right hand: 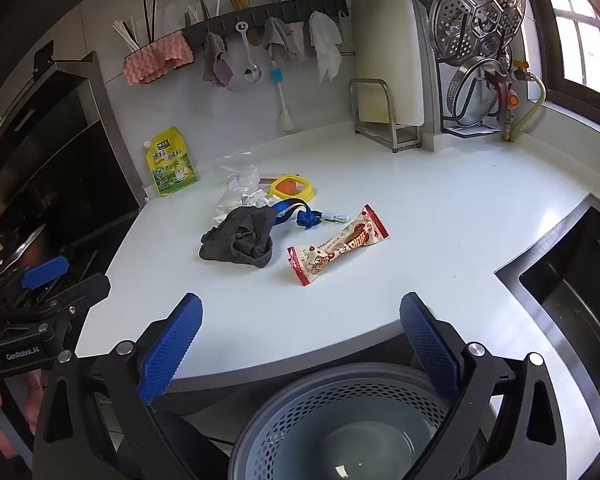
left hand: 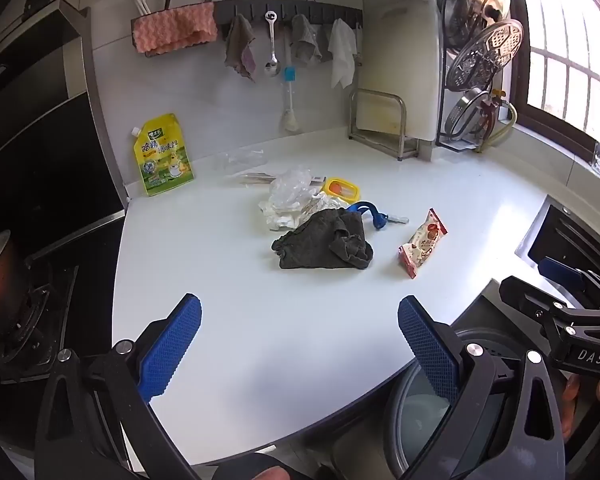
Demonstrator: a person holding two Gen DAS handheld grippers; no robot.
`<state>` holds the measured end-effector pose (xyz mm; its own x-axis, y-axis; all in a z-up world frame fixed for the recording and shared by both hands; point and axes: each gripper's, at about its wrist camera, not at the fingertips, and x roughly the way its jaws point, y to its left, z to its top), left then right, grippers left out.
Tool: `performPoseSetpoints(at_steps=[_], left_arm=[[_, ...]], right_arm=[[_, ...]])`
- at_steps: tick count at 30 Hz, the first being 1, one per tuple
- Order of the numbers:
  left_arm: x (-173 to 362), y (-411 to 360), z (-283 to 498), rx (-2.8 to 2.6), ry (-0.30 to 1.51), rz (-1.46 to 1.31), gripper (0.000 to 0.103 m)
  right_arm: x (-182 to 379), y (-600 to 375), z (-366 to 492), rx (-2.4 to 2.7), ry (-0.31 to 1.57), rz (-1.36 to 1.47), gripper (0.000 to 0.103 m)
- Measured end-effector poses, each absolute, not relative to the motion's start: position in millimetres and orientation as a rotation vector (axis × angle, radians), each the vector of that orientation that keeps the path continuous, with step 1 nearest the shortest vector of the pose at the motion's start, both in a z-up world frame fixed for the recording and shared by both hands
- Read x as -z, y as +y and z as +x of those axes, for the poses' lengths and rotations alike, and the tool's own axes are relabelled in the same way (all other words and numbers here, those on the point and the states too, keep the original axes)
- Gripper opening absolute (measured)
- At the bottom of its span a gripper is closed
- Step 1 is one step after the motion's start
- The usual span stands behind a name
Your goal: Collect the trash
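Desk (right hand: 440, 216), mid-area: wrapper (right hand: 338, 245), grey cloth (right hand: 240, 242), crumpled plastic (left hand: 290, 188), foil (left hand: 324, 202), blue lanyard (right hand: 300, 210), yellow lid (right hand: 292, 188); yellow pouch (left hand: 164, 156) at the back-left corner. Bin (right hand: 340, 420) below the desk's near edge, apparently holding nothing yet. Your left gripper (left hand: 298, 340) and right gripper (right hand: 300, 340): fingers apart, holding nothing, near the front edge. Judged progress: nothing collected; all trash remains, wrapper nearest.

"DAS" marks the right tool (left hand: 556, 284); "GenRobot.AI" marks the left tool (right hand: 40, 276)
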<state>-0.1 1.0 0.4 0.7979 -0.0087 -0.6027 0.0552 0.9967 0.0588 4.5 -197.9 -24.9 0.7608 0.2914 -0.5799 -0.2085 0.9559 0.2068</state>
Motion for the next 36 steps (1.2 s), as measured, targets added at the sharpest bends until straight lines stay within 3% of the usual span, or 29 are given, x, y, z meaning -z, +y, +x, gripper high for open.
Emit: performPoseSetpoints(at_steps=[36], left_arm=[[-0.9,7.3,-7.9,0.023,0.662,0.072,0.097]], right_arm=[[25.0,-199.6,-8.8,-0.276,0.666,0.146,0.094]])
